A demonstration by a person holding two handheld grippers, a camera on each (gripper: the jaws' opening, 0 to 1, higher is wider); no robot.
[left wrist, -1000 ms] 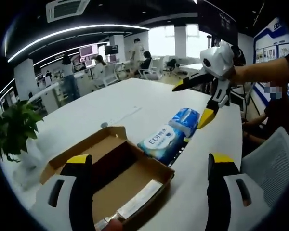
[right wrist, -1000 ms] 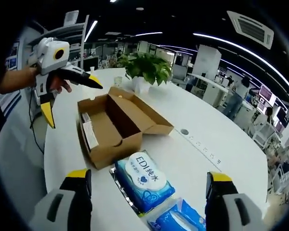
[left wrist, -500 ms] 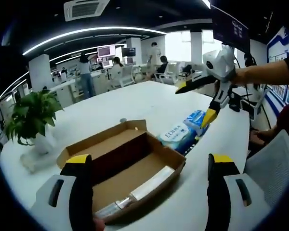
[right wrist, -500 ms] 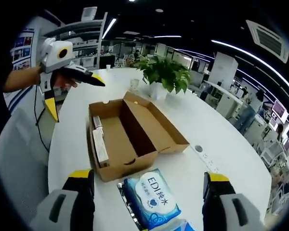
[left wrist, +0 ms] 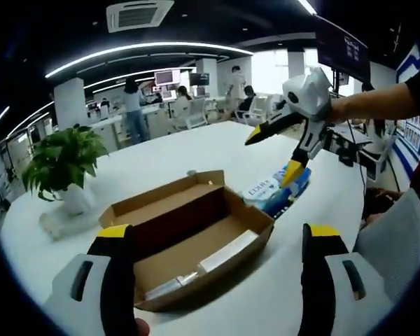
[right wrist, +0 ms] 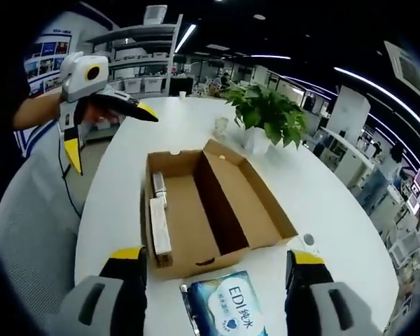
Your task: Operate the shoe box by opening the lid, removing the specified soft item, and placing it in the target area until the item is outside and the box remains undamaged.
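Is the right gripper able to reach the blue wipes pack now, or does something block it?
Probably yes: the right gripper is open, and the wipes pack lies on the table between its jaws, outside the box.

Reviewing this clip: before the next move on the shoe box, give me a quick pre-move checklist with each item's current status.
1. Shoe box lid open: ok, it lies folded back flat.
2. Tissue pack outside the box: ok, it lies on the table beside the box's end wall.
3. Box undamaged: ok, no tear or crushing visible.
4. Left claw free: ok, open, holding nothing.
5. Right claw free: ok, open above the pack.
6. Pack in target area: cannot tell, no marking visible.
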